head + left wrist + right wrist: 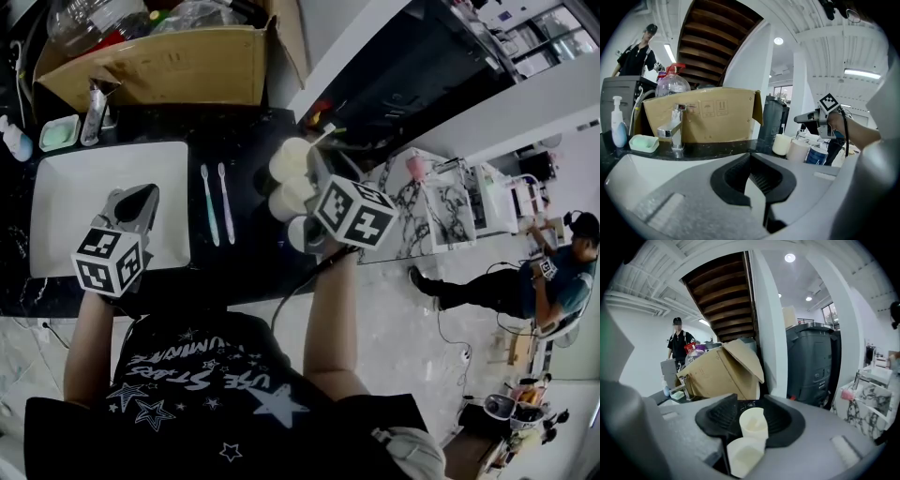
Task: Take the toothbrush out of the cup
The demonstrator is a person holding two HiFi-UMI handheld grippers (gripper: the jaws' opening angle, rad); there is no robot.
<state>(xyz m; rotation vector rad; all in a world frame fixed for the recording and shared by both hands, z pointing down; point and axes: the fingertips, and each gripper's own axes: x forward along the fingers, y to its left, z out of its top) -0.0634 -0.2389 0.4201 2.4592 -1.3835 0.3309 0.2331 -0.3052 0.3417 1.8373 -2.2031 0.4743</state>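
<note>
Two toothbrushes, a green one (208,202) and a pink one (225,201), lie side by side on the black counter (234,272), right of the white sink (66,202). Two cream cups (289,159) (291,198) and a darker cup (298,234) stand in a row. My right gripper (314,178) hovers over them, open; in its own view the near cup (745,454) and the far cup (753,423) look empty below its jaws (750,423). My left gripper (139,199) hangs over the sink, jaws slightly apart (752,176), holding nothing.
A cardboard box (159,66) with a plastic bottle fills the back. A tap (94,112), a green soap dish (58,133) and a pump bottle (17,142) stand behind the sink. The counter's edge drops off just right of the cups. People stand in the background.
</note>
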